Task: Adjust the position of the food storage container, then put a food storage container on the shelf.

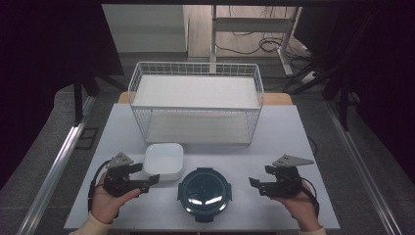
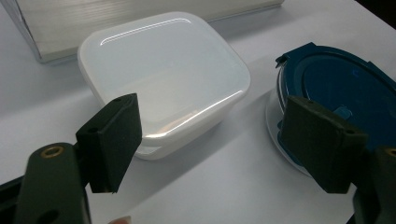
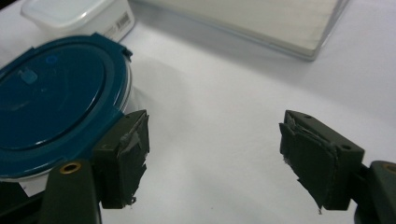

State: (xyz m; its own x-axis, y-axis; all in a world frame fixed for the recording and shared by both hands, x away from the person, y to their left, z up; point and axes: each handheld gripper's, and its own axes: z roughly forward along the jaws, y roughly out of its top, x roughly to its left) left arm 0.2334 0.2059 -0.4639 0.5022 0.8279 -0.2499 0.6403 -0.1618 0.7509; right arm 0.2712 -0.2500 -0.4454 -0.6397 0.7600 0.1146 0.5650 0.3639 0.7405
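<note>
Jaws of the right gripper (image 1: 255, 185) stand wide apart with only bare table between them, just to the right of the round container with the blue lid (image 1: 203, 191), which sits at the near edge of the white table (image 1: 293, 142). The left gripper (image 1: 149, 182) is likewise spread open and holds nothing, its tips just beside the white square lidded box (image 1: 164, 160) that lies near the round container and in front of the white wire basket (image 1: 195, 104).

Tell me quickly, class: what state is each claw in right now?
Left claw: open, holding nothing, aimed at the white square container.
Right claw: open, holding nothing, beside the round container with the blue lid.
</note>
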